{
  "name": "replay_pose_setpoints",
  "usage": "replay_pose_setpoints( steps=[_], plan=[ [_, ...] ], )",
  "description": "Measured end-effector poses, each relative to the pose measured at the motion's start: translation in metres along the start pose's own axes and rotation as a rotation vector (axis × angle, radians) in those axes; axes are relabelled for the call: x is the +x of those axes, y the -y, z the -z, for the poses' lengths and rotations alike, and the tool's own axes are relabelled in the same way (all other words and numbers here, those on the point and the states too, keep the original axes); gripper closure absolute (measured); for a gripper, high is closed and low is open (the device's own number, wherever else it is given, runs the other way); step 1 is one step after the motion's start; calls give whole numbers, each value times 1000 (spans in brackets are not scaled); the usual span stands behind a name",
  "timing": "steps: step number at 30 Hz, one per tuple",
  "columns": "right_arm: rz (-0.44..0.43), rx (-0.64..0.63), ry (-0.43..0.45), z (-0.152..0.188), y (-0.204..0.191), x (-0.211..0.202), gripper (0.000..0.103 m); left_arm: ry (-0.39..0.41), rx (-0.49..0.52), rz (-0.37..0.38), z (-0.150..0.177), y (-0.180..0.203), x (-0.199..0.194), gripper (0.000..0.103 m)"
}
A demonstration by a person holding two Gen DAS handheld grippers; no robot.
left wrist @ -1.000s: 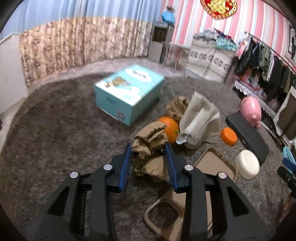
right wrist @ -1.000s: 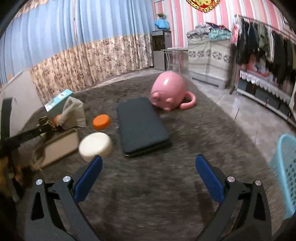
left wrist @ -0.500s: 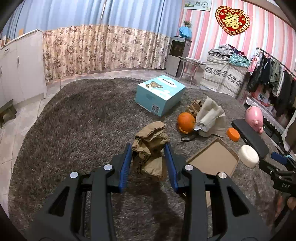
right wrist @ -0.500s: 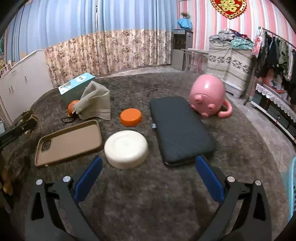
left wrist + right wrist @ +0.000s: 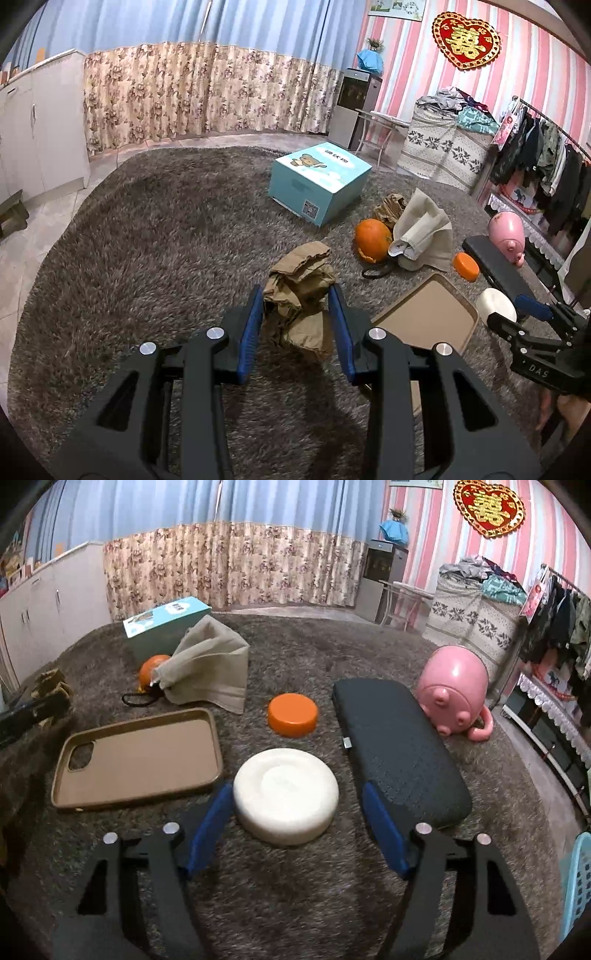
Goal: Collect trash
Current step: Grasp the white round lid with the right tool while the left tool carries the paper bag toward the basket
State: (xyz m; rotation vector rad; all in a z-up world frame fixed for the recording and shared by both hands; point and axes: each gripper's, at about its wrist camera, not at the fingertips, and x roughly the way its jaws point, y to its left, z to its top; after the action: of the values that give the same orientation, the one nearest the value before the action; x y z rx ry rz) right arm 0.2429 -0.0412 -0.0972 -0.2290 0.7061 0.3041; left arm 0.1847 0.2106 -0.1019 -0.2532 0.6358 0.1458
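Observation:
My left gripper (image 5: 296, 295) is shut on a crumpled brown paper wad (image 5: 301, 295) and holds it above the grey shag carpet (image 5: 155, 236). A second brown paper wad (image 5: 389, 208) lies behind the orange fruit (image 5: 372, 240). My right gripper (image 5: 297, 799) is open, its jaws on either side of a white round lid (image 5: 286, 799) on the carpet, not touching it. The right gripper also shows in the left wrist view (image 5: 532, 308). The held wad shows at the left edge of the right wrist view (image 5: 50, 686).
A tan phone case (image 5: 138, 753), orange lid (image 5: 293, 714), black case (image 5: 397, 749), pink pig toy (image 5: 456, 694), beige cloth (image 5: 210, 670) and teal box (image 5: 319, 182) lie on the carpet. A light blue basket (image 5: 576, 890) is at the right edge.
My left gripper has lifted the paper wad up and back from the carpet. My right gripper has swung left, narrowed its jaws and come down around the white lid.

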Motion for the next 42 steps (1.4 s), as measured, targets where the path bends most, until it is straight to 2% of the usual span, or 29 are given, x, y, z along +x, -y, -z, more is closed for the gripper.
replay_pose_setpoints(
  steps=[4,6,7,9,12,14,17,19,24,30,34,42],
  plan=[
    [-40,26,-63,1,6,14,31,-7,7,0,1,-1,2,68],
    [-50,34,-59,-1,8,14,31,-8,1,2,2,-4,3,68],
    [-49,29,-55,0,7,14,39,-9,-4,3,2,-5,3,68],
    [-60,11,-45,1,3,12,42,-12,-12,2,1,-6,4,68],
    [-59,11,8,2,3,1,42,-15,-15,-10,0,-6,5,68],
    [-65,38,76,3,10,-15,42,-14,-10,-18,-1,-4,6,68],
    [-52,97,138,5,32,-45,42,-9,18,-30,-3,3,4,68],
    [-33,126,158,11,50,-64,42,22,67,-44,-6,18,-5,68],
    [123,198,208,25,115,-116,42,83,67,62,-22,65,-33,68],
    [307,301,252,45,193,-168,42,145,138,222,-33,157,-61,68],
    [463,368,240,80,241,-190,42,126,185,288,-29,213,-54,68],
    [580,481,196,117,308,-201,42,78,283,455,2,327,-41,68]
  ],
)
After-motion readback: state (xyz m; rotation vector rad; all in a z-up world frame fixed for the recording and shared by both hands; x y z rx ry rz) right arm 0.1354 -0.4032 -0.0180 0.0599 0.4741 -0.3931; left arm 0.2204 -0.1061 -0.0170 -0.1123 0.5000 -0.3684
